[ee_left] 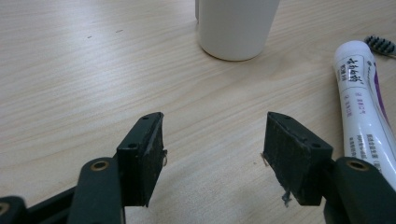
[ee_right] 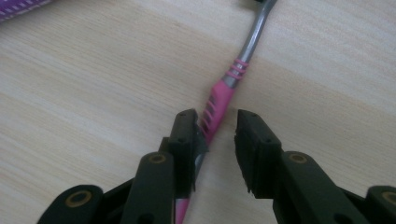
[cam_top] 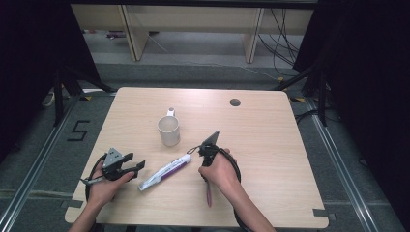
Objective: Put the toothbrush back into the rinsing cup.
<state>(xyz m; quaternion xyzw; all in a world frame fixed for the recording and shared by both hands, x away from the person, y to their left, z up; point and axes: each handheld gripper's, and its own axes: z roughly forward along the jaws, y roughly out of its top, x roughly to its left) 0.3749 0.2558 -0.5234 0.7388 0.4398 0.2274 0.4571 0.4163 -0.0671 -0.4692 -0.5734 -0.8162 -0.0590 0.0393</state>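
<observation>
A pink and grey toothbrush (ee_right: 219, 95) lies flat on the wooden table (cam_top: 270, 145); its pink handle end (cam_top: 209, 195) sticks out below the person's right hand. My right gripper (ee_right: 215, 116) stands over the handle with a jaw on either side. The left jaw touches it and the right jaw stays a gap away. In the high view the right gripper (cam_top: 205, 155) is right of a white and purple toothpaste tube (cam_top: 164, 172). My left gripper (cam_top: 137, 161) rests low at the tube's left, open and holding nothing (ee_left: 215, 119). Beyond it stands a white mug (ee_left: 236, 28).
The mug (cam_top: 169, 130) is near the table's middle, handle pointing away. The tube (ee_left: 364, 98) lies just right of the left jaws, with the toothbrush bristles (ee_left: 380, 44) past its cap. A cable hole (cam_top: 235, 102) sits at the back. Bare wood spreads to the right.
</observation>
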